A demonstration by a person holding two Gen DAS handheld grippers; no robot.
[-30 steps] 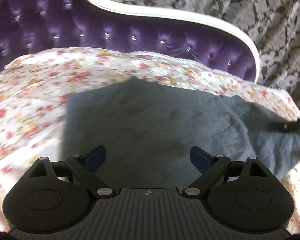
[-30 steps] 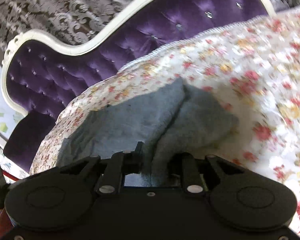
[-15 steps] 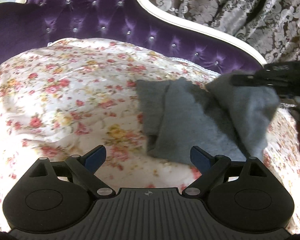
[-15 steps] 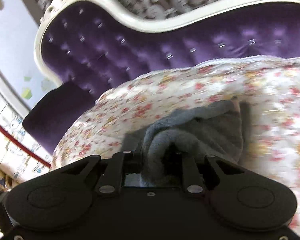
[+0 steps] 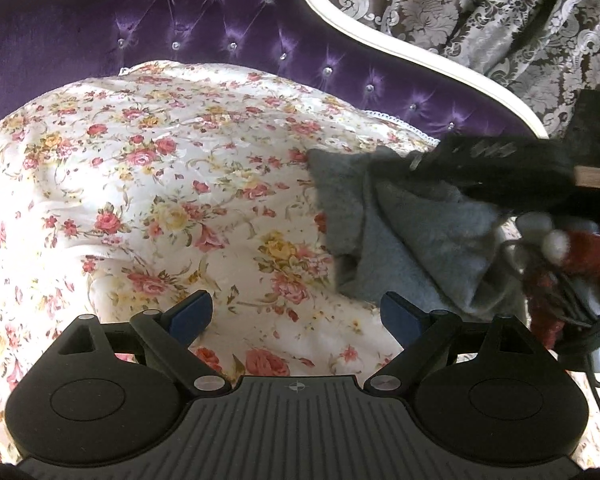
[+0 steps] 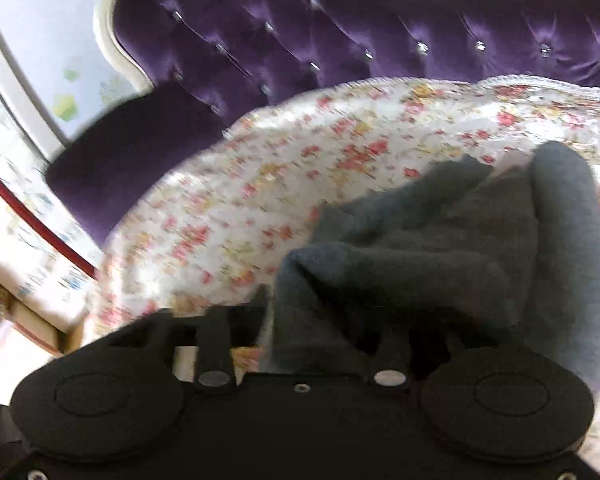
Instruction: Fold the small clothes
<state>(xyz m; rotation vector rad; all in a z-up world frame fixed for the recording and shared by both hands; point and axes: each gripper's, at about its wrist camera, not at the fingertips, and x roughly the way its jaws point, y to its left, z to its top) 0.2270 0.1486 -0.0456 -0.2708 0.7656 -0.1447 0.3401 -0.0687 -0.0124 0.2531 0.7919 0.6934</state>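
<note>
grey cloth (image 5: 412, 232) clamped in right hand-held gripper (image 6: 312, 320); left hand-held gripper (image 5: 296, 316) wide open, empty.

Grey cloth (image 5: 412, 236) (perhaps bluish); rose-print bedspread (image 5: 140, 184).

Setting: home bedroom. Evidence: bed with floral quilt (image 5: 172, 184), tufted purple velvet headboard (image 5: 228, 36) with white frame (image 5: 384, 42), damask-pattern curtain (image 5: 500, 20) behind. Grey garment (image 5: 412, 236) lies on quilt.

left gripper (image 5: 296, 316) jaws wide apart, empty | right gripper (image 5: 416, 160) on bunched grey cloth (image 5: 412, 240) | floral cover (image 5: 160, 184)
</note>
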